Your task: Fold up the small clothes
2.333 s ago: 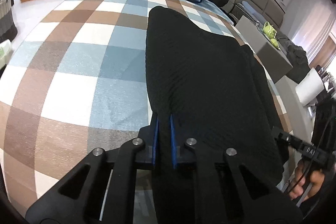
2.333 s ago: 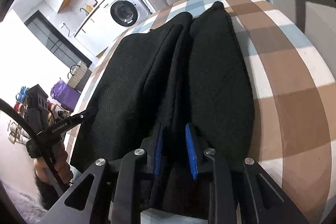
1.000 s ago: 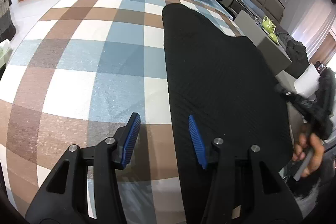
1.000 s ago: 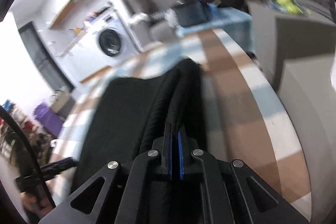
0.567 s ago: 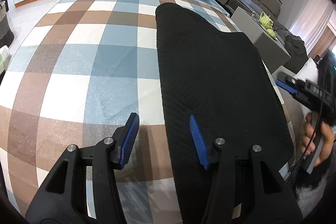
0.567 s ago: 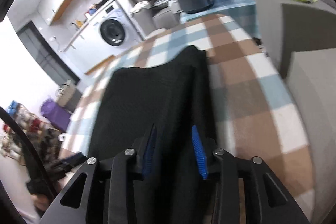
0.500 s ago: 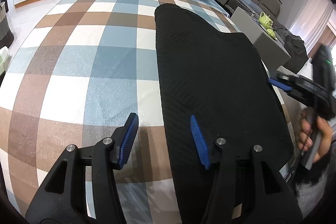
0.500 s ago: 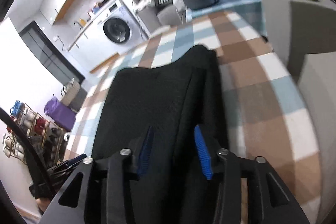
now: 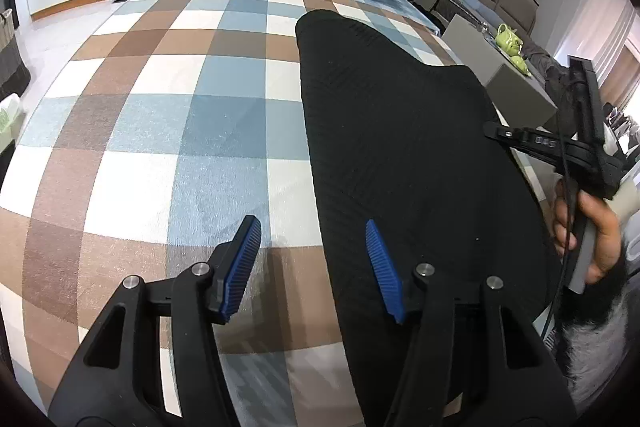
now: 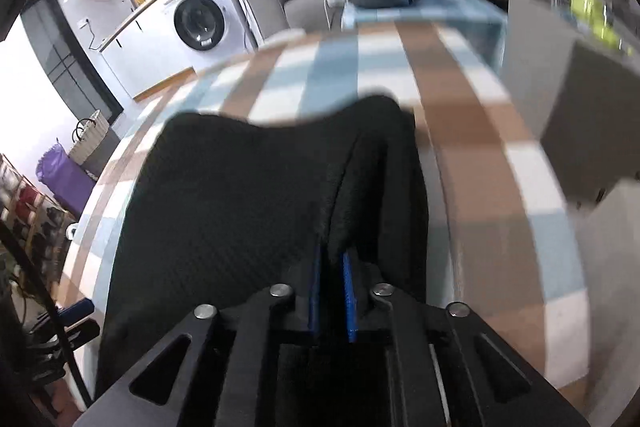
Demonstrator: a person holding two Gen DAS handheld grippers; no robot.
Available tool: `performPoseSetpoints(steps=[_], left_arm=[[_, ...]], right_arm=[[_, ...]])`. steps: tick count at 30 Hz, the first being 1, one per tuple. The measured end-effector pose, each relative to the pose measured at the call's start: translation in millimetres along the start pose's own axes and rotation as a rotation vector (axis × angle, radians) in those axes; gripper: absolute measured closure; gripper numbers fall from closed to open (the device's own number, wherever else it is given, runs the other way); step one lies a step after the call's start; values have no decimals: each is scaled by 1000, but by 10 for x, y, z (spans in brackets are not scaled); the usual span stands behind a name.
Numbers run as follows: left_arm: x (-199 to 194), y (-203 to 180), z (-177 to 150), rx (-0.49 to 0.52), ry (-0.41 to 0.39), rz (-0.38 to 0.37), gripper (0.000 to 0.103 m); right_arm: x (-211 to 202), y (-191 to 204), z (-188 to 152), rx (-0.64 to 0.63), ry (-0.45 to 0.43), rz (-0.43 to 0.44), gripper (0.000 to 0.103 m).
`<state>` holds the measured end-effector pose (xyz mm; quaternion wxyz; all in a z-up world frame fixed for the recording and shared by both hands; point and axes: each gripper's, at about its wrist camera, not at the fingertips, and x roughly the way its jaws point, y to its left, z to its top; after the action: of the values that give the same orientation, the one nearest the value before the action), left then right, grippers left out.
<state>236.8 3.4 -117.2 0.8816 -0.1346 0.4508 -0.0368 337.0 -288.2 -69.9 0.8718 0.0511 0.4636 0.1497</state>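
1. Fabric first: the black garment [image 9: 404,163] is a ribbed knit, matte and thick, lying long and flat on the bench [image 9: 160,115], which wears a checked cloth of brown, blue and white squares with a slightly grainy weave.
2. My left tool [image 9: 312,263] sits half open over the garment's near left edge; one ridged blue pad [image 9: 240,267] is over bare cloth, the other over the knit, and nothing is gripped.
3. My right tool [image 10: 332,291] has its blue pads almost together, pinching a raised fold of the black garment [image 10: 240,211] near its right side. Its jaws have just been closing, with the knit between them.
4. In the left view the person's hand [image 9: 592,231] holds the right tool's handle at the garment's far right edge.
5. Compared with half a second ago, the right tool's pads, then spread apart over the fabric, now clamp it, and the fold stands up in a ridge running away from the pads.
6. My left tool looks unchanged since then.
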Motion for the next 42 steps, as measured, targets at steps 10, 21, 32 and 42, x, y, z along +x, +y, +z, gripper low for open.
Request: performPoseSetpoints(steps=[10, 21, 32, 42], left_arm=[[-23, -67, -98, 12, 18, -34, 51], [-126, -159, -278, 42, 34, -54, 50], [-253, -513, -767, 248, 85, -54, 43], [-159, -446, -673, 162, 109, -112, 41]], right_arm=[[-538, -9, -906, 91, 51, 247, 75], [-706, 106, -1130, 64, 26, 125, 88], [-1124, 21, -1566, 36, 5, 127, 59], [-948, -92, -1556, 137, 22, 137, 49]])
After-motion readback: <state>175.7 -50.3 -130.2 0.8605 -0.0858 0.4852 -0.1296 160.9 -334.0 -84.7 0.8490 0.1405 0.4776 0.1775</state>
